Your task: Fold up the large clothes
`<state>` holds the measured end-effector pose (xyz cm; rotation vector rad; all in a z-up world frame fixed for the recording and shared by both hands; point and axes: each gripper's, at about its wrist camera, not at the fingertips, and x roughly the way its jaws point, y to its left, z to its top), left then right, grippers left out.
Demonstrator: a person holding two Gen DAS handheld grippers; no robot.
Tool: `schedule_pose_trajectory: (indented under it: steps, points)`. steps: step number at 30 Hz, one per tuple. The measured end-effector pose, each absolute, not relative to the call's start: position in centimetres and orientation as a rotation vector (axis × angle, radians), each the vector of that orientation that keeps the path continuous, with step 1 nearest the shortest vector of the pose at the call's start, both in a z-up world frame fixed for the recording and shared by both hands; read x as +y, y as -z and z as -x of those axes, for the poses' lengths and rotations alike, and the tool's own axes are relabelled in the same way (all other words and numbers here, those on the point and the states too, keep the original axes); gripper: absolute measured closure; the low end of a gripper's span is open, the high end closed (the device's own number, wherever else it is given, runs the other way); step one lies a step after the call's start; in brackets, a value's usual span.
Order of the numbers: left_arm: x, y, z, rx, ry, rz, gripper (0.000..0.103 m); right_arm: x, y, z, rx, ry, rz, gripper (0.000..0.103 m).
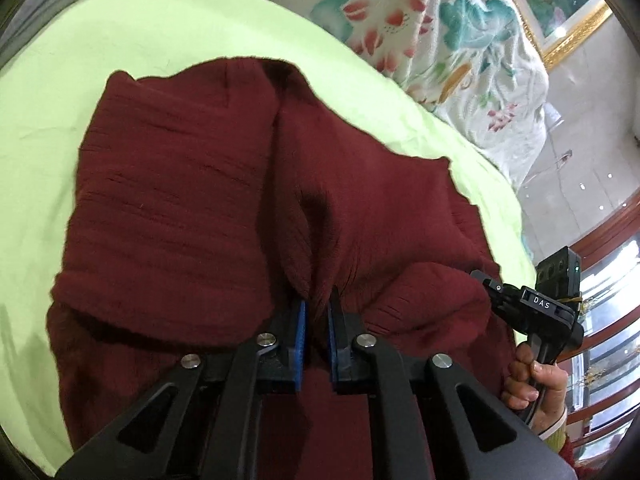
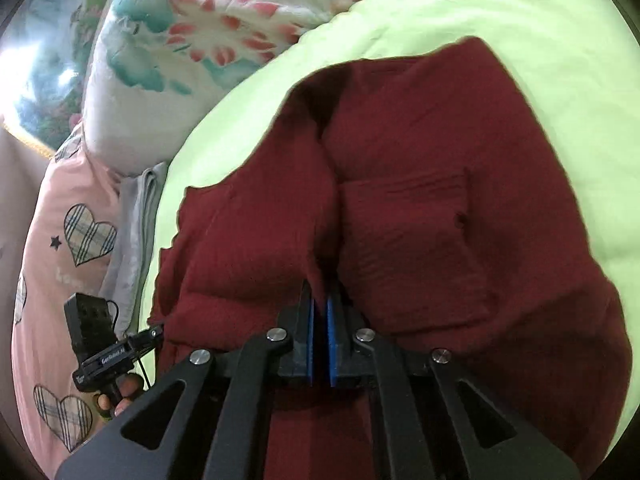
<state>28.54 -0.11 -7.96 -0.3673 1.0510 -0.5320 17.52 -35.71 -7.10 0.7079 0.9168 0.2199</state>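
A dark red garment lies partly lifted over a light green bed sheet. My left gripper is shut on a pinched fold of the garment. My right gripper is shut on another fold of the garment, whose chest pocket shows on the right. The right gripper also shows in the left wrist view at the right edge, in a hand. The left gripper shows at lower left in the right wrist view. The cloth hangs up from the bed toward both grippers.
A floral quilt is piled along the far side of the bed sheet. A pink pillow with plaid hearts and a grey folded cloth lie beside the bed. A gold picture frame hangs behind.
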Motion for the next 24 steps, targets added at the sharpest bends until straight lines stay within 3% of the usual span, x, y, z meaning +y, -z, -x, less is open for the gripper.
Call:
schedule_pose_trajectory:
  steps: [4,7,10,15,17,19,20,24]
  points:
    - [0.0,5.2,-26.2,0.972,0.519,0.300,0.091,-35.1,3.8,-15.6,0.816,-0.234,-0.644,0.095]
    - [-1.4,3.8,-24.8,0.936,0.603,0.292,0.091,-33.0,3.6,-16.0,0.847,-0.341,-0.619,0.095]
    - [-4.0,5.1,-24.9,0.983,0.590,0.174,0.087,-31.7,6.1,-17.2,0.960,-0.301,-0.590,0.095]
    - [-3.5,8.1,-26.0,1.081,0.533,0.187,0.095,-33.4,7.4,-16.8,0.975,-0.220,-0.661,0.095]
    - [-2.5,6.9,-25.0,1.053,0.501,0.181,0.088,-33.9,6.0,-15.5,0.936,-0.211,-0.647,0.090]
    - [-1.3,5.6,-23.5,1.010,0.478,0.173,0.068,-34.7,4.5,-13.7,0.889,-0.214,-0.650,0.073]
    - [-0.7,5.2,-22.9,1.001,0.471,0.178,0.065,-35.2,3.9,-12.6,0.867,-0.206,-0.650,0.062]
    - [3.1,4.0,-19.1,0.959,0.431,0.262,0.048,-36.7,2.9,-8.9,0.830,-0.165,-0.676,0.062]
